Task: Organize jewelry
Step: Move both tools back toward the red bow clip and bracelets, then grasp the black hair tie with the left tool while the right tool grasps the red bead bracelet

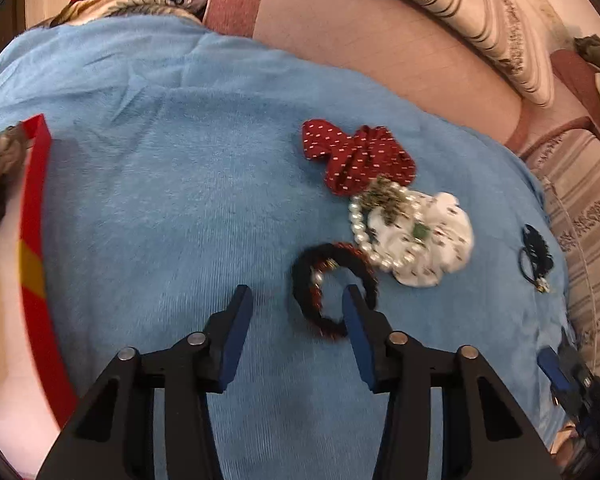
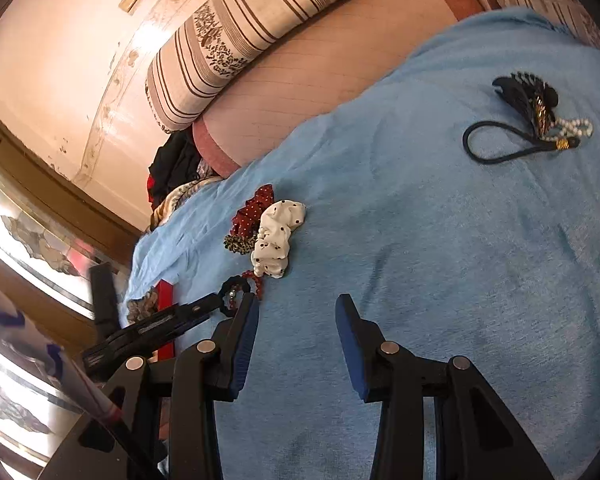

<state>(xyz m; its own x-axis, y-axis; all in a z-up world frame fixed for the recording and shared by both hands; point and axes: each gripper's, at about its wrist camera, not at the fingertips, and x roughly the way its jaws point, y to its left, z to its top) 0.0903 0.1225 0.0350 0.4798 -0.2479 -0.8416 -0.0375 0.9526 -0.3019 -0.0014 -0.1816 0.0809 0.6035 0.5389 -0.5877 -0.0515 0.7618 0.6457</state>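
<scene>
Your left claw (image 1: 296, 300) stands released over the black-and-red ring (image 1: 332, 288), right claw (image 2: 296, 308) released above bare blue blanket (image 2: 440, 260), red box (image 1: 34, 240) edging the left.

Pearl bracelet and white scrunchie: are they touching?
Touching. The left wrist view shows the pearl bracelet draped over the white scrunchie, its beads lying directly on the fabric.

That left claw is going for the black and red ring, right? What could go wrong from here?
Likely yes. Two risks:
1. The left gripper straddles one side of the black ring, with one finger inside the loop. A shallow pinch could let the ring slip out.
2. The ring appears to touch the pearl bracelet lying on the white scrunchie. Lifting it might drag those along, if they are tangled.
</scene>
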